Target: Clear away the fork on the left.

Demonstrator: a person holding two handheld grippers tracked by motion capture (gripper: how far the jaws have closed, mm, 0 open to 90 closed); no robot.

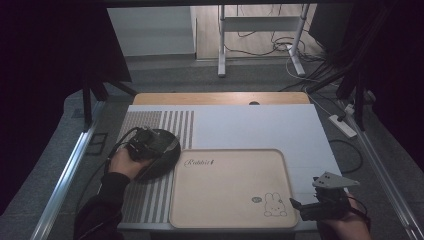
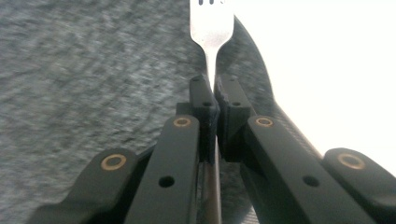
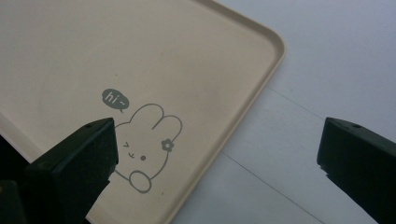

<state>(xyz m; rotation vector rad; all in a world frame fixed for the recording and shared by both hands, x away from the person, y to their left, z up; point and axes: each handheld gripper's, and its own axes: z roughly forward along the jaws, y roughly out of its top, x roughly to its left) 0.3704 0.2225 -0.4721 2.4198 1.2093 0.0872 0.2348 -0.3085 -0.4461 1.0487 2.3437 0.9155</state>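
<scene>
Steel fork (image 2: 211, 28) sat pinched in your left hand-held gripper (image 2: 214, 88) over the dark plate (image 1: 167, 152) near the bench's left edge; a thin grip could let it swivel. Right hand-held gripper (image 3: 217, 144) stood spread.

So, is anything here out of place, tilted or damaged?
Nothing stands out. The left gripper is shut on a fork above the dark plate. The tray lies flat and looks intact. The right gripper is open beside the tray's corner.
</scene>
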